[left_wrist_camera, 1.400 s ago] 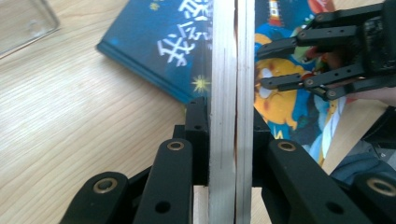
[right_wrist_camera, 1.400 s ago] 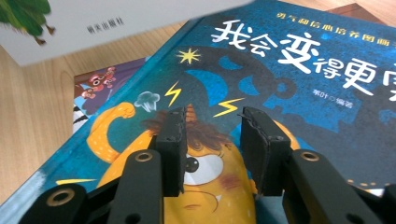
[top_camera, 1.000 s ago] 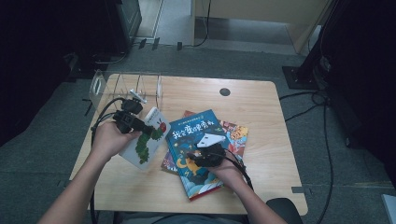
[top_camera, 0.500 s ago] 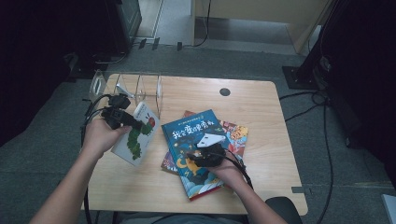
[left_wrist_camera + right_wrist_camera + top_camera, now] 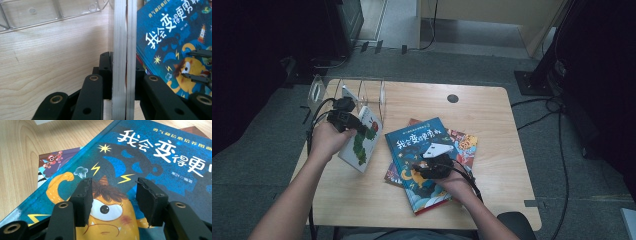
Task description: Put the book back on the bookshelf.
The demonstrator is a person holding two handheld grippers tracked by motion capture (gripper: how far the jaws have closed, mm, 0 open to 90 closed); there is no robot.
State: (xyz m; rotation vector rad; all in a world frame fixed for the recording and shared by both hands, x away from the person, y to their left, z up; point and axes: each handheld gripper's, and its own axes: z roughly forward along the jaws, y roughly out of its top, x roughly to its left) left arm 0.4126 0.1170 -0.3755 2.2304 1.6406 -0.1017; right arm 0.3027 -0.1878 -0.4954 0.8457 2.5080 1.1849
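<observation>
Item 1: left tongs [image 5: 354, 125]. Clamped on the edge of a white book [image 5: 360, 140] with a green caterpillar on its cover. In the left gripper view the two black jaws press the white book's [image 5: 123, 62] pale page edges from both sides, with no gap.

Item 2: white book. Held tilted, raised off the tabletop [image 5: 492, 110] on its upper side, at the left part of the tabletop, just in front of a clear plastic rack [image 5: 362, 92]. Whether its lower corner touches the wood cannot be told. Near the blue book, apart from it.

Item 3: clear plastic rack. Stands at the far left corner of the tabletop; upright dividers visible. In the left gripper view its clear base [image 5: 50, 15] lies beyond the held book.

Item 4: right tongs [image 5: 424, 171]. Jaws parted to a middling width, holding nothing, resting low over the cover of the blue book [image 5: 419, 150]. In the right gripper view the right tongs [image 5: 112, 195] frame a yellow one-eyed creature printed on the blue book [image 5: 155, 162].

Item 5: blue book. Lies flat near the middle of the tabletop, topmost of a small stack; white lettering on cover.

Item 6: lower books [image 5: 464, 145]. Colourful covers protrude from under the blue book at right and left.
</observation>
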